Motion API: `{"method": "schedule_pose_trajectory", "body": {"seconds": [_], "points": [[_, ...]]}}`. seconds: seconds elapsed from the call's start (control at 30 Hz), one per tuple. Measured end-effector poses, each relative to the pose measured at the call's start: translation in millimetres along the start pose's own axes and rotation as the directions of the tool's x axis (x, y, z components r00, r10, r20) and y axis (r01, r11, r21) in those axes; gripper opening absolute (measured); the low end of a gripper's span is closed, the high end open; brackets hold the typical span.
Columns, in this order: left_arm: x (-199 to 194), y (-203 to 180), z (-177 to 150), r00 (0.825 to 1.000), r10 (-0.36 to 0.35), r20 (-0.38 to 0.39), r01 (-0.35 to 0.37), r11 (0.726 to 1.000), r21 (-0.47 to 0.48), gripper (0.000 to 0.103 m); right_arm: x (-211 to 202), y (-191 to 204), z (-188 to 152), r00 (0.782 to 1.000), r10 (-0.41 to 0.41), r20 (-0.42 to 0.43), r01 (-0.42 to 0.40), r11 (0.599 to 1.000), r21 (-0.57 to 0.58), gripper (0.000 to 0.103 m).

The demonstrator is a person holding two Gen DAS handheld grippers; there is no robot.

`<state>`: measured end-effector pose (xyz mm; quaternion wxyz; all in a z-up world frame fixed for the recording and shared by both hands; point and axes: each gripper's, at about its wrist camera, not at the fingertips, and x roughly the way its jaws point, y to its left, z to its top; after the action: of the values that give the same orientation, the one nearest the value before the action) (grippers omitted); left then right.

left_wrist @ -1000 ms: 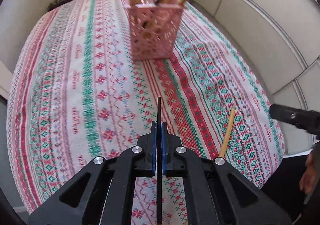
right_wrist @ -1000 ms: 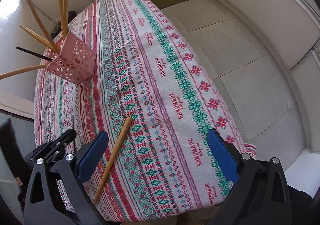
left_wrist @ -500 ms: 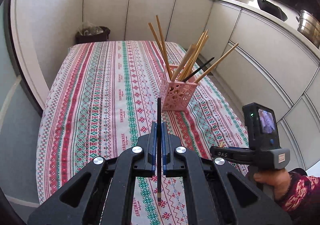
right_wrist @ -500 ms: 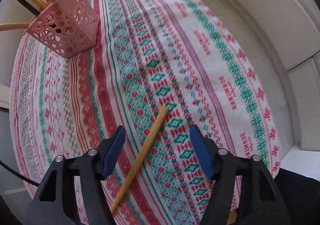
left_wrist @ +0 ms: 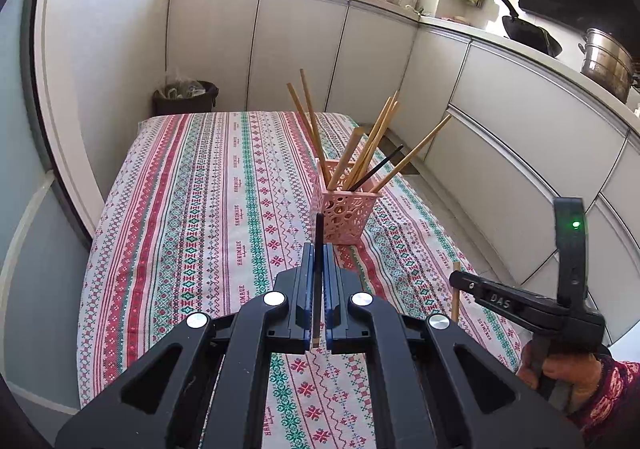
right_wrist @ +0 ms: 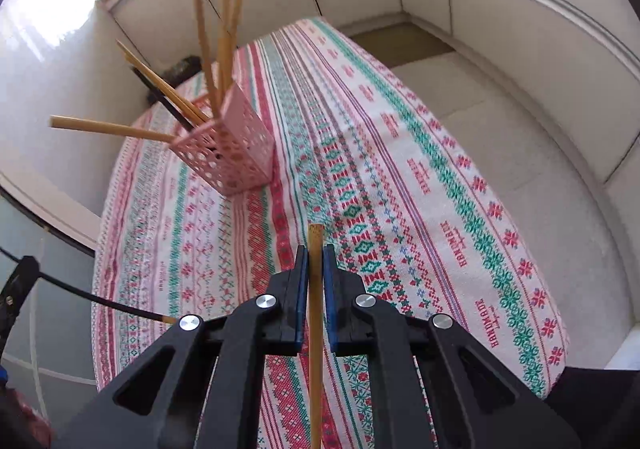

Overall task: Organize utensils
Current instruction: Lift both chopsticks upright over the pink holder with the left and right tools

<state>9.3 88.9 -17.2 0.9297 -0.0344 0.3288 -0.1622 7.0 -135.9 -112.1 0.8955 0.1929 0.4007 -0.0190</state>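
Both grippers carry a chopstick, so the step in hand looks like the carry toward the pink basket (left_wrist: 347,209), which stands on the patterned tablecloth (left_wrist: 192,209) just right of centre in the left wrist view and already holds a spray of wooden chopsticks (left_wrist: 376,145) plus one dark one. The left gripper (left_wrist: 317,281) has its jaws clamped on a black chopstick (left_wrist: 319,245), whose tip pokes up past the blue pads at the middle of the frame. The right gripper (right_wrist: 316,281) has just been closing its jaws, and they now pinch a wooden chopstick (right_wrist: 315,249) that runs straight down the lower centre of the right wrist view; no other loose chopstick shows on the cloth. In the left wrist view the right gripper sits at the lower right edge, in a hand with a red patterned sleeve (left_wrist: 600,389). The next move, as I judge it, calls for bringing one stick over the basket's open top, tilting it nearer upright and lowering its end in before letting go, steering between the sticks that lean outward. Whether either chopstick is gripped near its middle is hard to say, since the lower ends are partly hidden.
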Motion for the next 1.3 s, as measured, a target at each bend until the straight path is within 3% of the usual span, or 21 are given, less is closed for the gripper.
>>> {"method": "schedule_pose_trajectory", "body": {"seconds": [0.1,0.23,0.4,0.83,1.3], "points": [[-5.9,-8.7,-3.6,1.0,-0.006,0.021,0.006,1.0,-0.004,0.003,-29.4,21.1,1.9,0.993,0.026,0.115,-0.017,0.997,-0.08,0.008],[-13.2,-18.8,-9.3,0.999,-0.024,0.029,0.025,0.999,-0.022,0.003,-66.5,37.2,0.5,0.968,0.056,0.243,-0.012,0.984,-0.176,0.008],[-23.8,-32.8,-15.4,0.999,-0.006,0.032,0.007,1.0,-0.012,0.003,-99.2,46.1,-1.1,0.938,0.115,0.328,-0.031,0.968,-0.251,0.008],[-61.3,-54.1,3.2,0.994,0.046,0.103,-0.05,0.998,0.038,0.003,-152.8,53.1,7.4,0.892,0.221,0.395,-0.12,0.957,-0.265,0.008],[-76.1,-65.1,30.0,0.984,0.085,0.157,-0.094,0.994,0.055,0.003,-176.7,56.3,19.3,0.862,0.27,0.428,-0.162,0.949,-0.271,0.008]]}}
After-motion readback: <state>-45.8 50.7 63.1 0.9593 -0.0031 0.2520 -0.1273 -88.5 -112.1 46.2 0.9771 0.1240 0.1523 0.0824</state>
